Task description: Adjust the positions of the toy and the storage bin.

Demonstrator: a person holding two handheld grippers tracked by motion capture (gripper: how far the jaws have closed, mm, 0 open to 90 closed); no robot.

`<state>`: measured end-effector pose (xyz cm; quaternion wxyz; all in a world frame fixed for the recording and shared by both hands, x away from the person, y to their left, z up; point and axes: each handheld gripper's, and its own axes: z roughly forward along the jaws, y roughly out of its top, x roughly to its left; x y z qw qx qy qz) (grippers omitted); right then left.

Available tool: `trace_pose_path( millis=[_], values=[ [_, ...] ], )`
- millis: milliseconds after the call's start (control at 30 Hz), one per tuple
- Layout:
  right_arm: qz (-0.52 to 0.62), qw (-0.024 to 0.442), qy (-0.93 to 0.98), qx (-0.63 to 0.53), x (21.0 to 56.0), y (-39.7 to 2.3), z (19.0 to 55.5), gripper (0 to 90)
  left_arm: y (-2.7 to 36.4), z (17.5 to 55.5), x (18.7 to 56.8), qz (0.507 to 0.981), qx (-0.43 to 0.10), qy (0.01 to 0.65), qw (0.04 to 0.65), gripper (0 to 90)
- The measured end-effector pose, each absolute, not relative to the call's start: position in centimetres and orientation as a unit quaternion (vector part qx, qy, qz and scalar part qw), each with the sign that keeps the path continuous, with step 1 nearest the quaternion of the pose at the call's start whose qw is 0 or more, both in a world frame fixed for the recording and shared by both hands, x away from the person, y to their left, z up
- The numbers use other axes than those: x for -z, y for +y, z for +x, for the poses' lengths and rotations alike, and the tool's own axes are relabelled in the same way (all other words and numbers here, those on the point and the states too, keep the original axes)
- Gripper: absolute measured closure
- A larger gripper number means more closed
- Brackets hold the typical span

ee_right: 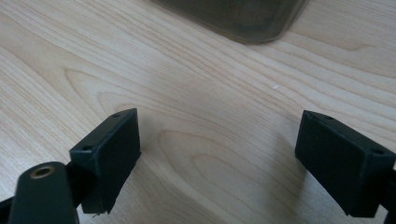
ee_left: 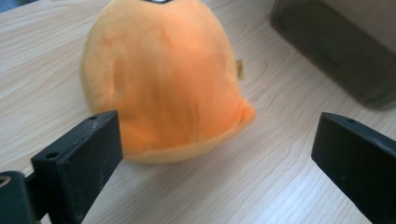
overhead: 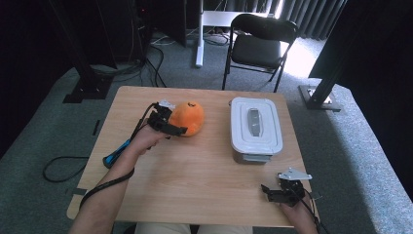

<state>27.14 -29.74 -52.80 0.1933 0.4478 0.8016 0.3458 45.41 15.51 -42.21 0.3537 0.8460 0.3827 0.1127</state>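
Light wood table [overhead: 195,170], rounded corners, on grey carpet. Orange plush toy [overhead: 189,117] lies on it, left of centre twd far edge. White lidded box [overhead: 255,127], grey handle on lid, sits right of centre, well apart from plush. Near half of tabletop: bare wood grain, pale, w/ soft shadows.

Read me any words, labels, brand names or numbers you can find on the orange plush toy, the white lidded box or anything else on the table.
No text can be read anywhere.
Orange plush toy: a small yellowish tag on its side seam, too small and blurred to read.
White lidded box: the grey handle on its lid bears no legible marking.
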Motion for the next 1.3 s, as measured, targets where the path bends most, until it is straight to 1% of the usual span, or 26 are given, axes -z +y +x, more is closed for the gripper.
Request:
trace_pose_path(
  millis=[733,1000,1300],
  values=[
    [0.448,0.193,0.802,-0.346,52.8,-29.7,27.1,13.7,19.9,40.7,42.8,0.863,-0.137,0.331,0.356,3.0],
    [0.448,0.193,0.802,-0.346,52.8,-29.7,27.1,13.7,22.5,39.9,43.1,0.860,-0.143,0.346,0.348,3.0],
    [0.448,0.193,0.802,-0.346,52.8,-29.7,27.1,13.7,25.4,39.0,44.4,0.858,-0.161,0.364,0.325,2.9]
  ],
)
